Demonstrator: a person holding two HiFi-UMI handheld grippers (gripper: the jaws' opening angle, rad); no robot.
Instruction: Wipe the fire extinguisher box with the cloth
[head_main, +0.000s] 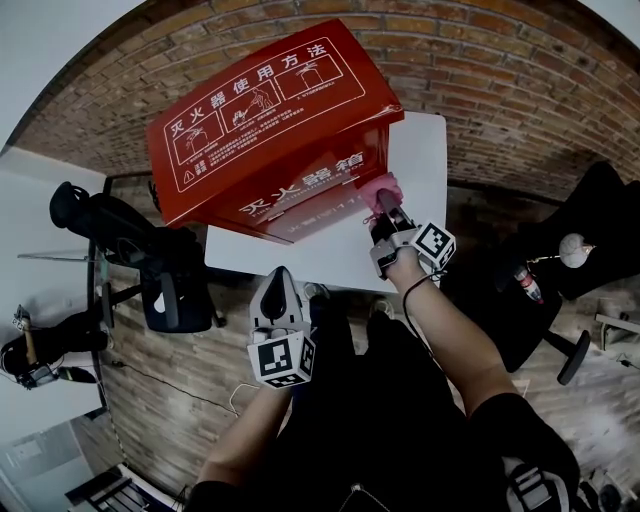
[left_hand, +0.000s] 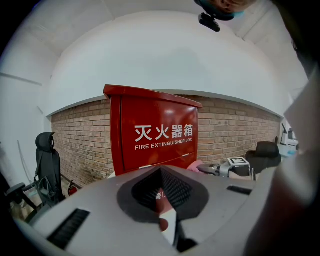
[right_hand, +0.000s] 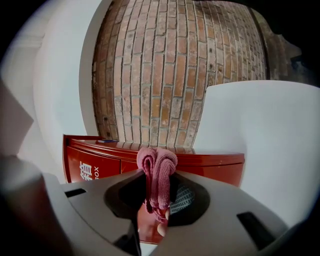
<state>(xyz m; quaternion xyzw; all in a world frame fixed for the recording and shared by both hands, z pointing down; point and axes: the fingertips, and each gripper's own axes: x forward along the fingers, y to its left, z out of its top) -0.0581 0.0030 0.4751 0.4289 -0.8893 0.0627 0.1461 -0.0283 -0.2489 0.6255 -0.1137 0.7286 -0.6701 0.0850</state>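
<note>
The red fire extinguisher box (head_main: 270, 120) stands on a white table (head_main: 425, 160), its front marked in white characters. My right gripper (head_main: 384, 205) is shut on a bunched pink cloth (head_main: 384, 185), which it holds at the box's lower right corner. In the right gripper view the cloth (right_hand: 158, 167) sticks out between the jaws of that gripper (right_hand: 159, 186), with the box (right_hand: 95, 162) just behind. My left gripper (head_main: 280, 283) hangs lower and to the left, short of the table, shut and empty. Seen from the left gripper (left_hand: 161, 172), the box front (left_hand: 160, 135) is straight ahead.
A black office chair (head_main: 150, 255) stands left of the table, against the brick wall (head_main: 500, 80). Another black chair (head_main: 590, 225) is at the right, with a small red extinguisher (head_main: 527, 286) near it. The table's right part is bare white.
</note>
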